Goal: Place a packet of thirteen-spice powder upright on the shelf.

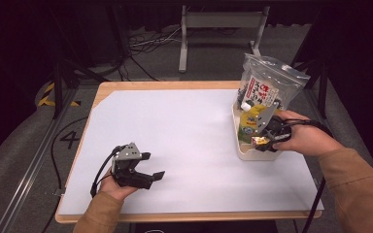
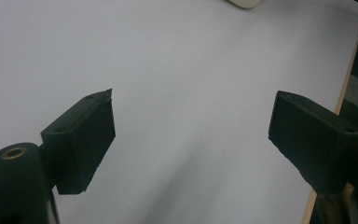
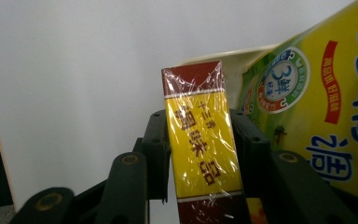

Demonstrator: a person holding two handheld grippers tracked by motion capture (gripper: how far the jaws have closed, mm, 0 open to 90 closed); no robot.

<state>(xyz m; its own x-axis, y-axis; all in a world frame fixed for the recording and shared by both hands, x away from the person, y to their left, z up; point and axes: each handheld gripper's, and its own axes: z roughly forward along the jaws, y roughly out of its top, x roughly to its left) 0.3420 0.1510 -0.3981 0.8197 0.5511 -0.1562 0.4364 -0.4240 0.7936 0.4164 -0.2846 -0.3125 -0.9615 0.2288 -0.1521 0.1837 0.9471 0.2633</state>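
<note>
Broadly, a white table (image 1: 175, 131) carries a cream bin (image 1: 241, 145) at its right side, its contents partly hidden by the right hand (image 1: 305, 138). A clear printed pouch (image 1: 267, 87) and yellow bag (image 3: 317, 107) stand in it. The right gripper (image 3: 198, 140) pinches a yellow-and-brown wrapped box (image 3: 200, 140), its lower end cut off. The left gripper (image 2: 191, 135) hovers spread over bare table.

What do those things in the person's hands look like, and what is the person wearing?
Each hand holds black tongs: the left tongs and right tongs have two blocky jaws, a grey three-cornered plate on top and a trailing black cable. The sleeves are tan-brown.
</note>
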